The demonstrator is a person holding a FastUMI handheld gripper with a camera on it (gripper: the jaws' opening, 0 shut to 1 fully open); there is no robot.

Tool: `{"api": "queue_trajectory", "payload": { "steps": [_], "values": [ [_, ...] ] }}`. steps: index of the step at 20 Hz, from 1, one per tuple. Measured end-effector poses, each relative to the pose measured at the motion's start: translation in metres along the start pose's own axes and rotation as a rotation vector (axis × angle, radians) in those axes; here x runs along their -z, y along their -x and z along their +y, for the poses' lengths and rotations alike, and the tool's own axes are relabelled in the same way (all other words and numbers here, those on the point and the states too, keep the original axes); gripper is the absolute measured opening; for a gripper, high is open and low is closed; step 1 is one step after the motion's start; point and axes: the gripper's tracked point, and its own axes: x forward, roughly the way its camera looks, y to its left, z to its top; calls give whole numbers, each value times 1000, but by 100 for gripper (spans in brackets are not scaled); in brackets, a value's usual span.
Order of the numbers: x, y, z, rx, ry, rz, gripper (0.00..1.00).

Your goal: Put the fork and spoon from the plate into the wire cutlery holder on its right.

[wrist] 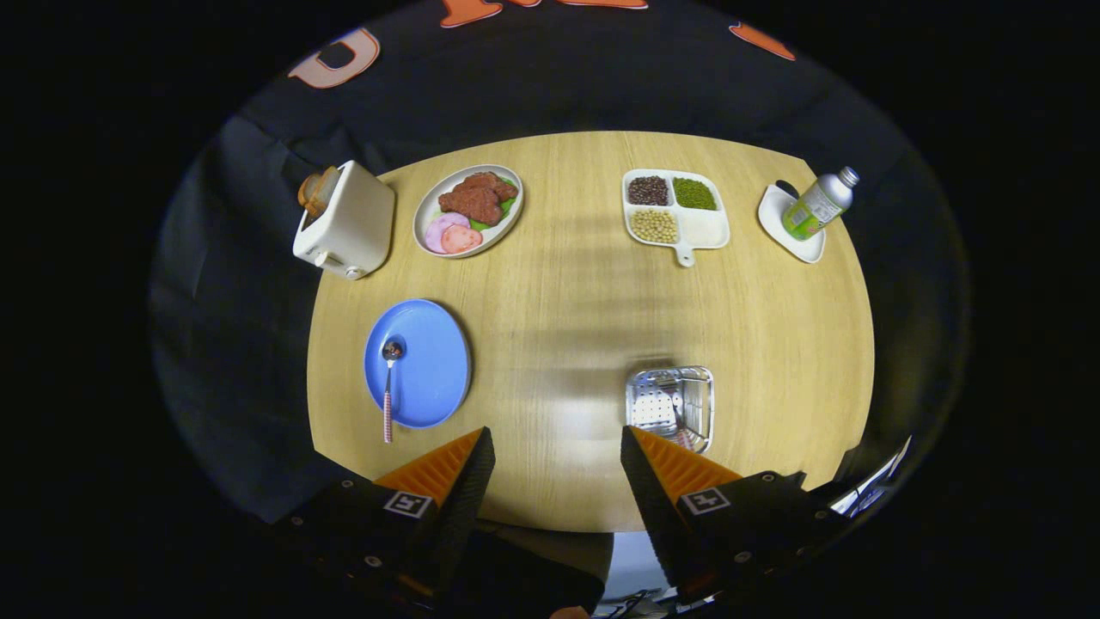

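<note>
Our gripper [557, 451] gapes wide, holding nothing; the spoon [389, 387] lies on the blue plate [434, 361] ahead-left of the fingers; light, stiff, slippery, we judge; pinch its handle mid-length.

The gripper [557, 447] had two wedge-shaped fingers [468, 481] with ribbed faces, tapering to points and standing wide apart. Behind each finger sat a dark block bearing a square black-and-white marker [407, 504], with small round screws [371, 560] set into the housing behind the markers.
</note>
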Motion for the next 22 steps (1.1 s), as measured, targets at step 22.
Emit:
{"api": "queue_trajectory", "payload": {
  "steps": [22],
  "values": [
    [26, -112, 207, -120, 139, 159, 79]
  ]
}}
